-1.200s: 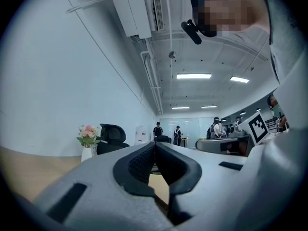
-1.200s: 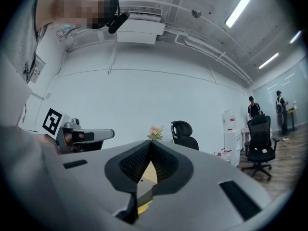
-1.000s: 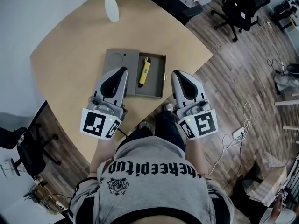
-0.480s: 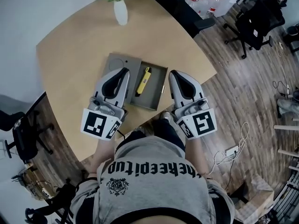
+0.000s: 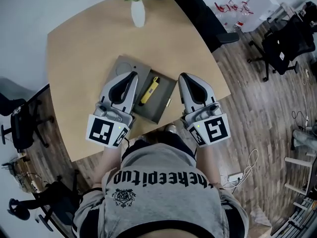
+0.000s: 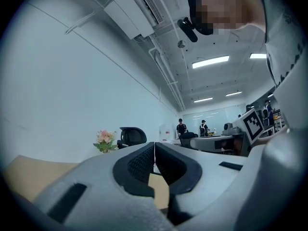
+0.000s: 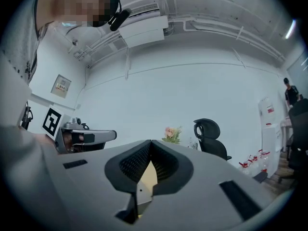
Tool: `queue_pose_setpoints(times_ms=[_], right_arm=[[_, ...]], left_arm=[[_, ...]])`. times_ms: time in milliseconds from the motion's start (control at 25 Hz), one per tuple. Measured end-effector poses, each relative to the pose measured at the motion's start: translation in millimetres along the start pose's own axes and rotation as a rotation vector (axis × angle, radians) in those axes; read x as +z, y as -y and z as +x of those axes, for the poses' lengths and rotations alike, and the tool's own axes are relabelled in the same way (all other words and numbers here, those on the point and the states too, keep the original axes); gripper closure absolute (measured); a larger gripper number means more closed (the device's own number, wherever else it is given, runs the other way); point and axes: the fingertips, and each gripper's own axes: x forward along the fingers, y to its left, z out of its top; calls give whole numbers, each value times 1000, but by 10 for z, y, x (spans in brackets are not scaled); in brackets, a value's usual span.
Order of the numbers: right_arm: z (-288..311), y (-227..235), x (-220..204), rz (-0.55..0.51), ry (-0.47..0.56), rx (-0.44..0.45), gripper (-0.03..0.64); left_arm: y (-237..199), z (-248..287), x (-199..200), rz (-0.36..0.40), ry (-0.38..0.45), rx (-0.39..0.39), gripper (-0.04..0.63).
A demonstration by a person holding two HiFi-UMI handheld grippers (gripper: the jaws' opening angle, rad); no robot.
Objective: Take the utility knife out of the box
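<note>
Knife (image 5: 149,90) lies in the open box (image 5: 162,102) by the table's (image 5: 79,48) near edge, its long axis running away from the person and tilted a little right. It sits between the two grippers: the left gripper (image 5: 131,75) is just beside it, the right gripper (image 5: 184,77) past the box's right wall. Both have their jaws closed on nothing, so either one likely has to open first.

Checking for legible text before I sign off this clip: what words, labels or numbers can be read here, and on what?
"thekeepitup", seen upside down, best guess: print on the person's grey shirt.
The emblem below it: too small to read.
The wall notice in the right gripper view: too blurred to read.
The utility knife and the box: no print legible.
</note>
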Motion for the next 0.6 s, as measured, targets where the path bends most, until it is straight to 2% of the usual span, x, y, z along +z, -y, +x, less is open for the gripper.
queue_pose_setpoints(times_ms=[600], right_arm=[[156,201,-120,18,-19,201,609]], left_arm=[[99,63,-208,34,-47,191,577]])
